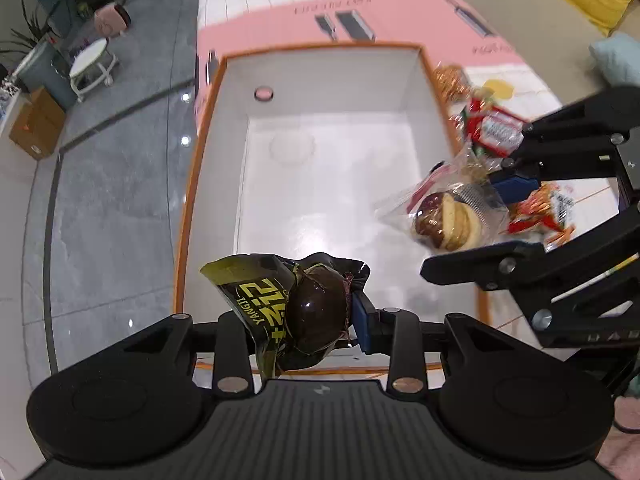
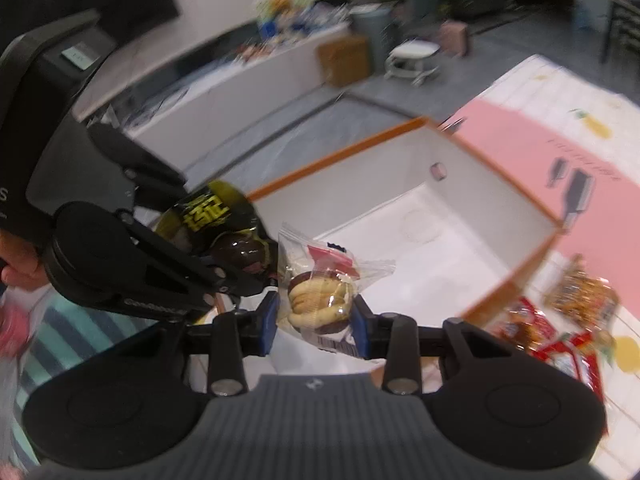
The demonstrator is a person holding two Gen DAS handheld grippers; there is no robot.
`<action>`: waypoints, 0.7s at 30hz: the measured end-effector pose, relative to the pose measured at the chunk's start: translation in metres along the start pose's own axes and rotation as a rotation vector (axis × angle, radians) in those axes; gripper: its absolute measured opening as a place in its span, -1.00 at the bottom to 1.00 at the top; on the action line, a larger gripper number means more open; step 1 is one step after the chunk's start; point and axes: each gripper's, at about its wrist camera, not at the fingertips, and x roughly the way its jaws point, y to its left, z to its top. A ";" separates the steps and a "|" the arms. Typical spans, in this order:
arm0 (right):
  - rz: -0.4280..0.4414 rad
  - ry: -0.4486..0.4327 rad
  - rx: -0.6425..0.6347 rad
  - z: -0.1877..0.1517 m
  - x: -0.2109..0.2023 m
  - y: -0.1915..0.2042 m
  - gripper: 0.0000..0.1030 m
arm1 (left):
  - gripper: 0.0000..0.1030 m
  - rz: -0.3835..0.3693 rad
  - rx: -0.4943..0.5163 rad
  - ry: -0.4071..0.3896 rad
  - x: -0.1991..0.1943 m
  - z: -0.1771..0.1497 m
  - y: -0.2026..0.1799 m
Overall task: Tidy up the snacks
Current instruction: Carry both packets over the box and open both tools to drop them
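Only right view shows hand (image 2: 18, 270), left claw (image 1: 304, 320) gripping dark packet (image 1: 304, 304)

The right gripper (image 2: 314, 320) pinches a clear packet of chocolate-dipped cookies (image 2: 320, 298) between its blue pads (image 2: 360, 330), held over the near corner of the white, orange-rimmed box (image 2: 500, 192). At ten o'clock the left gripper (image 2: 244, 270) clamps a dark, glossy snack pouch with yellow lettering (image 2: 212, 216), just beside the cookies. Red and gold snack packets (image 2: 560, 328) lie on the mat at four o'clock, outside the box.
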 end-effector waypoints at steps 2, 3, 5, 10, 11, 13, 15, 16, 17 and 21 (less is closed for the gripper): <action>0.005 0.061 -0.053 0.007 0.019 0.001 -0.32 | -0.24 -0.009 0.008 0.030 0.012 0.000 0.005; 0.008 0.091 -0.083 0.009 0.027 0.004 -0.32 | -0.24 -0.011 0.015 0.045 0.017 0.001 0.007; 0.015 0.158 -0.125 0.013 0.046 0.007 -0.32 | -0.24 -0.008 0.027 0.081 0.030 0.004 0.010; 0.032 0.278 -0.173 0.017 0.082 0.011 -0.31 | -0.24 -0.009 0.047 0.133 0.050 0.008 0.015; 0.032 0.293 -0.184 0.017 0.088 0.006 -0.31 | -0.23 -0.015 0.047 0.141 0.054 0.007 0.018; 0.031 0.324 -0.206 0.015 0.098 0.009 -0.31 | -0.23 -0.016 0.051 0.155 0.058 0.007 0.019; 0.021 0.348 -0.217 0.015 0.108 0.011 -0.31 | -0.23 -0.013 0.062 0.166 0.061 0.007 0.019; 0.021 0.355 -0.219 0.013 0.106 0.010 -0.30 | -0.23 -0.012 0.067 0.171 0.061 0.007 0.018; 0.024 0.365 -0.221 0.011 0.109 0.011 -0.30 | -0.23 -0.011 0.070 0.178 0.061 0.006 0.015; 0.011 0.399 -0.248 0.013 0.123 0.015 -0.29 | -0.23 0.006 0.084 0.189 0.067 0.009 0.011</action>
